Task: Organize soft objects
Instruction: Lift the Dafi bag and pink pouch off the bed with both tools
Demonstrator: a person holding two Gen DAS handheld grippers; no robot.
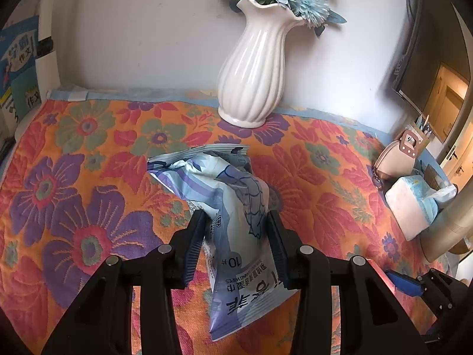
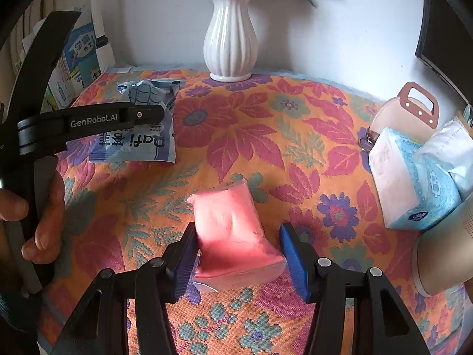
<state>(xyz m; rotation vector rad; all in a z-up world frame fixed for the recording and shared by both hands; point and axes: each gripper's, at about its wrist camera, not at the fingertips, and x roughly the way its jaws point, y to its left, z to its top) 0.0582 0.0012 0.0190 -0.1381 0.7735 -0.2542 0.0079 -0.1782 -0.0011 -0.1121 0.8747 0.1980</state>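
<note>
A flowered orange cloth (image 2: pixel 251 136) covers the table against a pale wall. Low in the right wrist view the right gripper (image 2: pixel 236 254) straddles a pink soft pack (image 2: pixel 233 236); its left pad touches the pack, the right pad looks just clear, so the jaws seem part-open and not yet gripping, though blur makes that uncertain. Low centre in the left wrist view the left gripper (image 1: pixel 236 242) has its jaws narrowed on a crumpled blue wipes packet (image 1: pixel 233 207), creased and glossy, lifted at the near end. Both picks seem under way; next the right must close gently, since soft packs squash. Farther back stands a white vase (image 1: pixel 254 68); tissue packs (image 2: pixel 414 177) lie at the right edge.
</note>
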